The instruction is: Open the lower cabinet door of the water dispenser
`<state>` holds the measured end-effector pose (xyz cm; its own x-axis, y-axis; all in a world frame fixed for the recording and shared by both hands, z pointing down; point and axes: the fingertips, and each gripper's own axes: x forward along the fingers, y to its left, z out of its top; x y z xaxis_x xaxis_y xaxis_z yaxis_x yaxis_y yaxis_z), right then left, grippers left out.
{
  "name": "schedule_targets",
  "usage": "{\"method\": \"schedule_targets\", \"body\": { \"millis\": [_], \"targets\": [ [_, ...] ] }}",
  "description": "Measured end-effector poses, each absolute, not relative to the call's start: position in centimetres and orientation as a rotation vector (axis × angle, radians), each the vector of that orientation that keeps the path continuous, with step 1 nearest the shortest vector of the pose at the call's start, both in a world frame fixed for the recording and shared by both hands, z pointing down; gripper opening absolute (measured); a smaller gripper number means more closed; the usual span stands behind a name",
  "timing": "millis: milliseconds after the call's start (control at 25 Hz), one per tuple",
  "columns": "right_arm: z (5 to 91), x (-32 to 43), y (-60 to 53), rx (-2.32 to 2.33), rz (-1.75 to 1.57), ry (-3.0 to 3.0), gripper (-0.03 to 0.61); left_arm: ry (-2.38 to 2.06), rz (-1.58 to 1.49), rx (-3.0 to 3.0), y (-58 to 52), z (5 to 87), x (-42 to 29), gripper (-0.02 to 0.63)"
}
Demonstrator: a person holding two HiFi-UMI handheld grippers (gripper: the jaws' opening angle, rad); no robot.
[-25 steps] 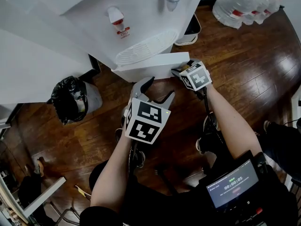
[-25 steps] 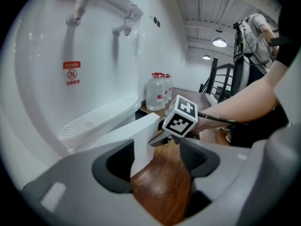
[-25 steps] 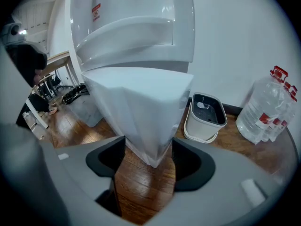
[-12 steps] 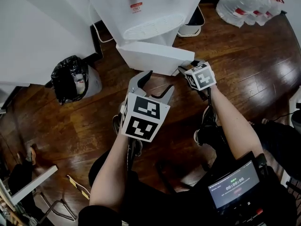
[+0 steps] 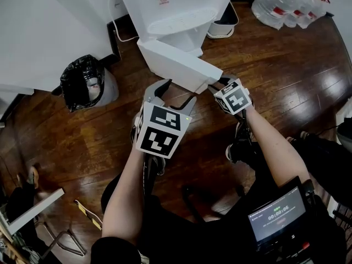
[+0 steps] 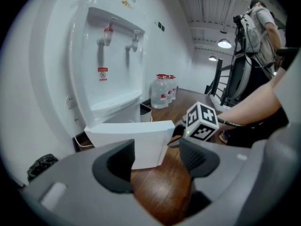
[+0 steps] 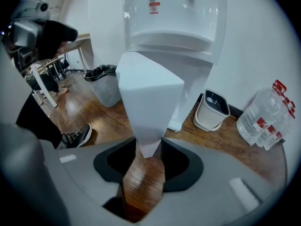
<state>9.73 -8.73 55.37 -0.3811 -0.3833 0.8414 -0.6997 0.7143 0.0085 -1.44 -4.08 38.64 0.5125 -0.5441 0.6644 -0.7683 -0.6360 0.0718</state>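
Closing just now, your right gripper (image 7: 149,158) pinches only the door (image 7: 149,95) corner between its fingers (image 7: 178,166); pull sideways and it may slip out. Left gripper (image 6: 156,160) gapes wide, empty, door ahead, beyond its fingers (image 6: 113,169).

Head camera stares steeply down on the open cabinet door (image 5: 176,65). The camera on the left tool (image 6: 155,158) sits low, facing the water dispenser (image 6: 113,69) from farther back; the one on the right tool (image 7: 149,161) is close up on the door's edge. All share that door.
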Motion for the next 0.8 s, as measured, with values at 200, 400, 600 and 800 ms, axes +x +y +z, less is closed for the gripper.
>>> {"method": "schedule_targets", "body": {
  "millis": [200, 400, 600, 800],
  "targets": [
    [55.3, 8.8, -6.5, 0.764, 0.417, -1.998, 0.164, -1.043, 0.895, 2.385, -3.4, 39.1, -3.1, 0.316],
    [55.4, 7.4, -4.4, 0.652, 0.406, -2.026, 0.149, -0.95, 0.935, 2.368, -2.0, 40.4, -4.1, 0.306],
    [55.1, 3.8, -0.4, 0.45, 0.35, -2.066, 0.052, -0.859, 0.997, 2.346, -0.3, 41.9, -4.1, 0.302],
    [54.4, -1.2, 3.4, 0.256, 0.289, -2.118, 0.052, -0.845, 1.034, 2.298, 0.4, 42.4, -5.8, 0.295]
  ]
}}
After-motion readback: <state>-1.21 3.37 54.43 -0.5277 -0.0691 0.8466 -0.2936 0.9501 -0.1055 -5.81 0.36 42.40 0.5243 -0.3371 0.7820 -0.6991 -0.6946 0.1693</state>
